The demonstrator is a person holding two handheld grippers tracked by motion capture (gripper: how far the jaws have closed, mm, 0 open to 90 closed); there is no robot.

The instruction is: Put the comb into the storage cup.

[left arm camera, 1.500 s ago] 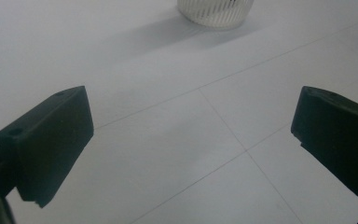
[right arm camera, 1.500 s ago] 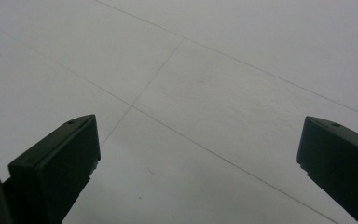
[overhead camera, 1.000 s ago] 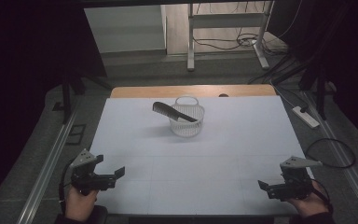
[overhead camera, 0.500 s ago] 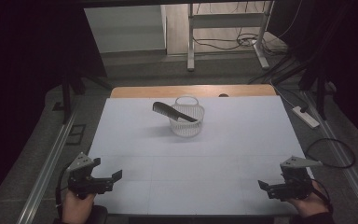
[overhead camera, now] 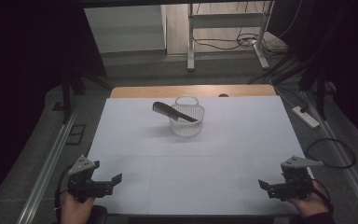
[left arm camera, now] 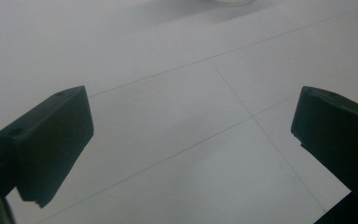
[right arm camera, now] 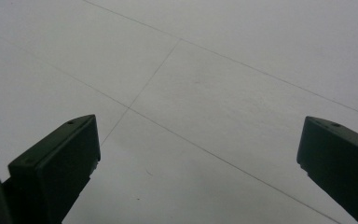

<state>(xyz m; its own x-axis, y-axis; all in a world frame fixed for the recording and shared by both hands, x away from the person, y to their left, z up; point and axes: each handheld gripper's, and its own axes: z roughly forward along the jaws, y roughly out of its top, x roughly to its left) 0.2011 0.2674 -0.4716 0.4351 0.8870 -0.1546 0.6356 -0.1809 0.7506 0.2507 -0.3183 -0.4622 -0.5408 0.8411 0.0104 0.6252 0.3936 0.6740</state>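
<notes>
Comb (overhead camera: 174, 112) is lying across the basket (overhead camera: 187, 122) rim, while both hand-held grippers, left (overhead camera: 112, 179) and right (overhead camera: 265, 185), are waiting spread, well short of the basket.

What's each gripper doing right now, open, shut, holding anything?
Left gripper: open, holding nothing, above the white table.
Right gripper: open, holding nothing.
</notes>
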